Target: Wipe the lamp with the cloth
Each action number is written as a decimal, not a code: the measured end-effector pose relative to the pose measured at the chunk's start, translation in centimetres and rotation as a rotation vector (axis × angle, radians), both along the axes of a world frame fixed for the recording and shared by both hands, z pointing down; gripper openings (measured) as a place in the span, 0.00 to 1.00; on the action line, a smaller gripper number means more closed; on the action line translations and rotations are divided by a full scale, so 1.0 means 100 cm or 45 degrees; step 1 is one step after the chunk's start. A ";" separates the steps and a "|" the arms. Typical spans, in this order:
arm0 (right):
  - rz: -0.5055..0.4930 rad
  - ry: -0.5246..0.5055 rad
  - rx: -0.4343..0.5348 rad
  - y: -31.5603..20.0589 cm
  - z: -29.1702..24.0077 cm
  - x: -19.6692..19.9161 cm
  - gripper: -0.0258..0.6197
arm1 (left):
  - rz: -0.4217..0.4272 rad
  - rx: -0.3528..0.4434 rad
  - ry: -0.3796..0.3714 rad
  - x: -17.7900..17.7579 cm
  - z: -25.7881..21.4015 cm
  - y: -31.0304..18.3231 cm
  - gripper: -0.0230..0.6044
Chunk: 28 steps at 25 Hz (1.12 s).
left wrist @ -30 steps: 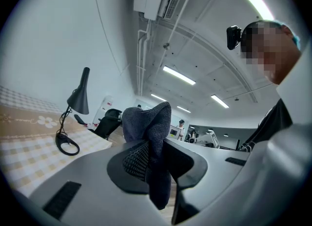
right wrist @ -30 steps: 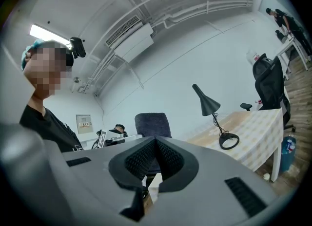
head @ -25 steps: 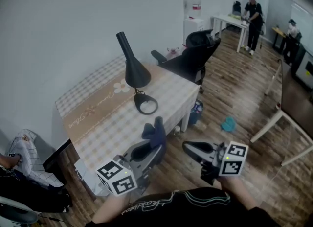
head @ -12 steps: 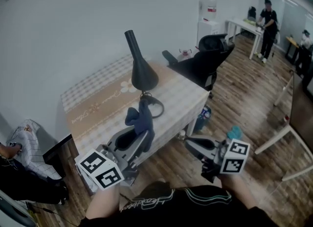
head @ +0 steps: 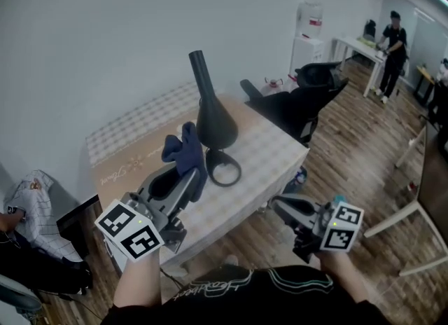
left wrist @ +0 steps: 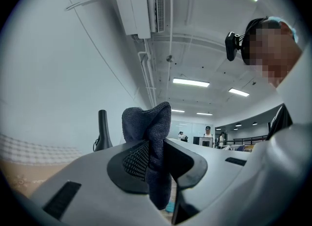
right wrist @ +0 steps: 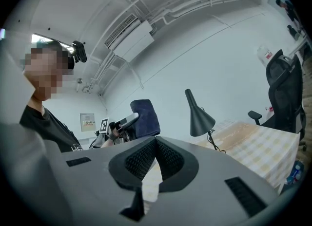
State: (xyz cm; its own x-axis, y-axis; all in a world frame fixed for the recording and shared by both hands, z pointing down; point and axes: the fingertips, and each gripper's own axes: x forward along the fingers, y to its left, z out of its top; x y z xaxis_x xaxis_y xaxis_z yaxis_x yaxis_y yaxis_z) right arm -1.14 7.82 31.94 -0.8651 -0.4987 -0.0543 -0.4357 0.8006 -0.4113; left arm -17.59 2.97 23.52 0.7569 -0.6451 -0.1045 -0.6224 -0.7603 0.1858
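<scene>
A table [head: 269, 150] with a checked cover stands against the white wall, filling the middle of the head view. Beyond its far right corner sits a black office chair [head: 302, 99], on the wooden floor [head: 364, 169].

On the right half of the table stands the black lamp [head: 213, 122]. Its ring-shaped base lies flat on the cover and its cone-shaped shade tapers to a narrow neck that points up and slightly left.

The left gripper [head: 186, 176] is raised over the near part of the table, aimed toward the lamp. Its jaws are pinching a dark blue cloth [head: 182, 150], which bunches up above the jaw tips and hangs a little below them. In the head view the cloth sits just left of the lamp shade. The right gripper view shows a gap of bare wall between the two, so they are apart.

The right gripper [head: 278, 206] is held lower, off the near right edge of the table and above the floor. Its jaws are pressed together with nothing between them.
</scene>
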 end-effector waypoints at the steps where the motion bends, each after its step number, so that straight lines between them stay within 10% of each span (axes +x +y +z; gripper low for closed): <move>1: 0.006 0.003 -0.003 -0.009 -0.001 0.000 0.06 | 0.001 0.001 0.012 -0.003 -0.005 -0.010 0.15; 28: 0.124 0.069 -0.067 -0.167 -0.001 0.006 0.06 | -0.079 0.029 0.027 -0.041 -0.056 -0.244 0.15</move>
